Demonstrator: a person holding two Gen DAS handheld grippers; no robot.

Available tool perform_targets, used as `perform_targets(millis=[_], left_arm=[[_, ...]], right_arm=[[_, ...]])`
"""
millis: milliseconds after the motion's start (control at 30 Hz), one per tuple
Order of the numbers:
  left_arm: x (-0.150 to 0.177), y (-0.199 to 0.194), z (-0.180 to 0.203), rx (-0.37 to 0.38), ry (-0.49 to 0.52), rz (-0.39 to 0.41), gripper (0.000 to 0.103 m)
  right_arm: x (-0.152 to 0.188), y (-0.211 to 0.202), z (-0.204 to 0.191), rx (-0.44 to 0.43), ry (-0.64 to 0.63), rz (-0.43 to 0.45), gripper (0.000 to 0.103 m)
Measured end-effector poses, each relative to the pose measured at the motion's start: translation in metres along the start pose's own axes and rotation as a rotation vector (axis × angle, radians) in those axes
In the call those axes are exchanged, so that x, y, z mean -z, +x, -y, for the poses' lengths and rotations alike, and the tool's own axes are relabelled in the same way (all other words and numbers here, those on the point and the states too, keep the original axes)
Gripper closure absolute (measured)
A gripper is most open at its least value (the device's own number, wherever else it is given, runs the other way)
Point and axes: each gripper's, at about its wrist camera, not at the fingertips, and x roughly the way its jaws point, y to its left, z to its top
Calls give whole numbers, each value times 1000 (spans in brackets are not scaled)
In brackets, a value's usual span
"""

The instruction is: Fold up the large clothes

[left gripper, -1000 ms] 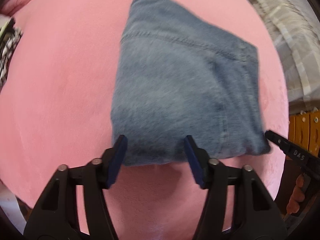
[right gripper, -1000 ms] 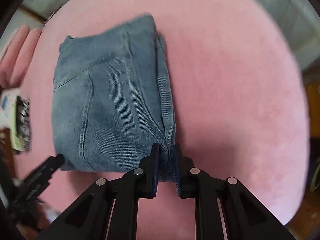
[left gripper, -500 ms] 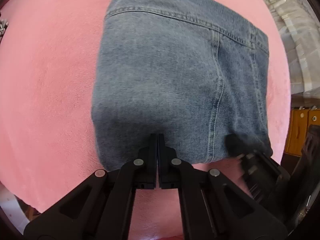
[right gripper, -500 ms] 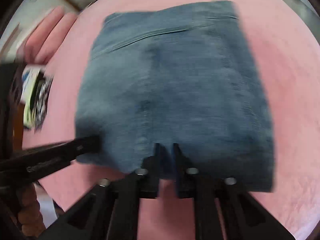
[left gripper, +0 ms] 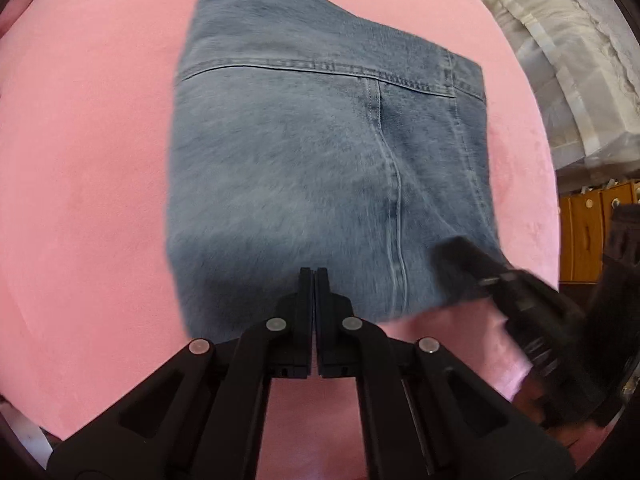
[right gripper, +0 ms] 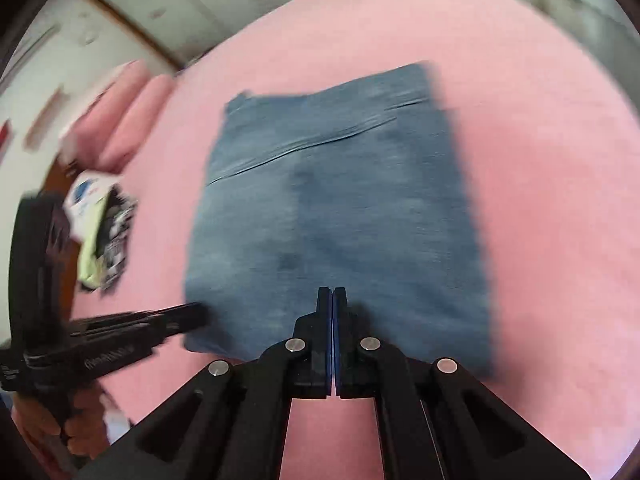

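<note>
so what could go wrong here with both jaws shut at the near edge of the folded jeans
1. The left gripper and right gripper may have pinched only the top layer of the folded jeans, so a lift could unfold the stack.
2. Uneven pulling could skew it on the pink cover.

We see right gripper blurred in left view, jeans smeared in right view (seams unreadable); we cannot identify clutter at left.
</note>
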Motion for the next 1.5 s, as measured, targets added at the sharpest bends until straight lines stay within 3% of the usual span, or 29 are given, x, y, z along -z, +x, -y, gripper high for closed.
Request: perform_targets(millis=[67,133,233,367,433,533,600,633,700,733,800,867,933,967,1067,1200,1267,1333,1400,1500], left_arm=[[-7,11,-9,-20,-5,0,102],[-19,15,-10,8,-21,24,102],[-48,12,-17,22,-27,104,102],[-88,12,-33,88,-78,178,102],[-108,16,-36,45,-80,211,102],[-126,13,-39,15,-90,255,102],[-138,8,-45,18,-115,287,102],[-148,9,-51,37,-135,305,102],[-158,8,-64,63,-170,333,102],[-167,18,-74,79,-195,348,102],[-174,21,-91,136,-259,362,102],[-185,26,-106,172,-311,354,102],[-193,22,-107,121,-300,356,102],[-195,13,-104,49,-269,374,102],[-192,-5,-110,-105,-241,373,101],[-170,-14,-99,-124,-258,325,101],[-147,-26,-105,-140,-268,319,101],[-113,-30,-106,-148,-297,302,101],[-84,-35,-107,-141,-325,271,100],[-44,-38,-98,-138,-345,198,100]], right_arm=[[-9,28,-6,34,-27,-17,103],[-23,43,-10,35,-32,42,103],[-59,63,-9,-18,-8,98,103],[-103,77,-8,-13,-55,138,103],[-125,88,-5,-32,-43,109,103],[-147,75,6,-19,-46,164,103],[-162,73,13,35,-31,181,103],[-170,75,22,14,2,164,103],[-175,74,40,-48,60,145,103],[-174,69,46,-35,75,161,103],[-165,51,60,1,100,227,103],[-156,35,70,118,126,253,103],[-146,20,77,141,140,266,103],[-140,13,80,170,158,264,103],[-128,4,81,238,185,229,98],[-101,-9,88,260,257,195,97],[-84,-20,85,258,291,197,87],[-69,-28,78,254,303,209,57],[-51,-33,67,236,303,192,49],[-29,-34,49,205,282,96,49]])
